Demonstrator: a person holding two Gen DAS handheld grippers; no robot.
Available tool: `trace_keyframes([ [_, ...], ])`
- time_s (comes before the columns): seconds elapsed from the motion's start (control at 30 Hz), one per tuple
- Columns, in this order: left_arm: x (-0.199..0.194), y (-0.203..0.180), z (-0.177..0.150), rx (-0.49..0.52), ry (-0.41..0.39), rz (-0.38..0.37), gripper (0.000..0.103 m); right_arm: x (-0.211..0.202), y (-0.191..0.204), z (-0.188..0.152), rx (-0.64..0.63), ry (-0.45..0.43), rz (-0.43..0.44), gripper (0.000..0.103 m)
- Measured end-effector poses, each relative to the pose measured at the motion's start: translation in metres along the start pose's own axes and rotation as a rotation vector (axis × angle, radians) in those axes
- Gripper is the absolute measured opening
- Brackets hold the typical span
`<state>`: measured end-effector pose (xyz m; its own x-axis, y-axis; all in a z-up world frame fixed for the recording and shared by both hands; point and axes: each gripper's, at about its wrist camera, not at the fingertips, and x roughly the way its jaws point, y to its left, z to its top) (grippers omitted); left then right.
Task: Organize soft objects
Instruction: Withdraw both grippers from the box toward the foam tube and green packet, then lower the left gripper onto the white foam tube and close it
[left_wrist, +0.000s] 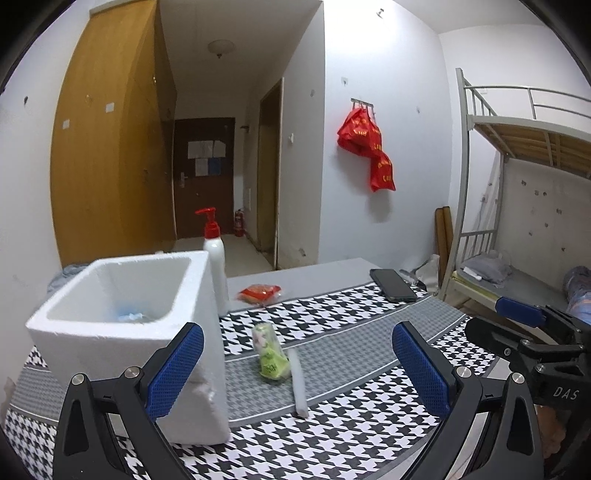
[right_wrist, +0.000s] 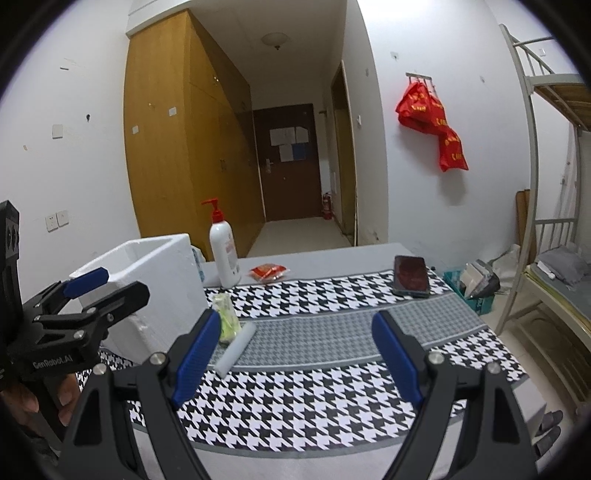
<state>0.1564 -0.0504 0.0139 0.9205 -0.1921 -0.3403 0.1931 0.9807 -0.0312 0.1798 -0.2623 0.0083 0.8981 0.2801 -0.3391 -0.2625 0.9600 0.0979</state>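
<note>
Nearest to me, over the houndstooth tablecloth (left_wrist: 332, 435), I am holding my left gripper (left_wrist: 295, 369) with its blue pads spread wide and nothing between them, and my right gripper (right_wrist: 295, 354) is standing just as wide and just as empty. Just beyond my left gripper's pads, a green soft packet (left_wrist: 271, 354) is lying on the grey band of the cloth, and a white foam stick (left_wrist: 298, 384) is lying touching its right side. Beside them on the left, a white foam box (left_wrist: 122, 317) is standing upright with its top open, and something pale blue is showing at its bottom, though I cannot tell what it is. Behind the box, a white pump bottle (left_wrist: 216, 258) with a red pump is standing upright, and near it a small red packet (left_wrist: 260, 293) is lying on the bare grey tabletop. Farther right, a dark phone (left_wrist: 393, 285) is lying flat, well apart from the packets. Past the table, red bags (left_wrist: 365, 147) are hanging on the wall.
</note>
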Motion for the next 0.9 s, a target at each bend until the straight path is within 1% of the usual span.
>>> trace_keyframes([
  [0.3, 0.022, -0.009, -0.019, 0.047, 0.06, -0.008, 0.102, 0.013, -0.013, -0.007, 0.007, 0.049, -0.013, 0.087],
  [0.4, 0.032, -0.008, -0.025, 0.038, 0.095, -0.016, 0.102, 0.02, -0.019, -0.011, 0.014, 0.073, 0.002, 0.087],
  [0.57, 0.048, -0.012, -0.03, 0.041, 0.128, -0.003, 0.102, 0.03, -0.024, -0.015, 0.015, 0.097, 0.008, 0.087],
  [0.67, 0.058, -0.013, -0.032, 0.042, 0.143, 0.003, 0.1, 0.036, -0.028, -0.016, 0.022, 0.112, 0.017, 0.087],
  [0.73, 0.065, -0.015, -0.034, 0.047, 0.165, -0.001, 0.096, 0.039, -0.029, -0.016, 0.022, 0.116, 0.022, 0.087],
  [0.87, 0.077, -0.016, -0.038, 0.055, 0.185, 0.014, 0.094, 0.044, -0.033, -0.016, 0.028, 0.125, 0.034, 0.087],
  [0.9, 0.08, -0.015, -0.04, 0.055, 0.193, 0.016, 0.092, 0.046, -0.033, -0.016, 0.027, 0.127, 0.034, 0.087],
])
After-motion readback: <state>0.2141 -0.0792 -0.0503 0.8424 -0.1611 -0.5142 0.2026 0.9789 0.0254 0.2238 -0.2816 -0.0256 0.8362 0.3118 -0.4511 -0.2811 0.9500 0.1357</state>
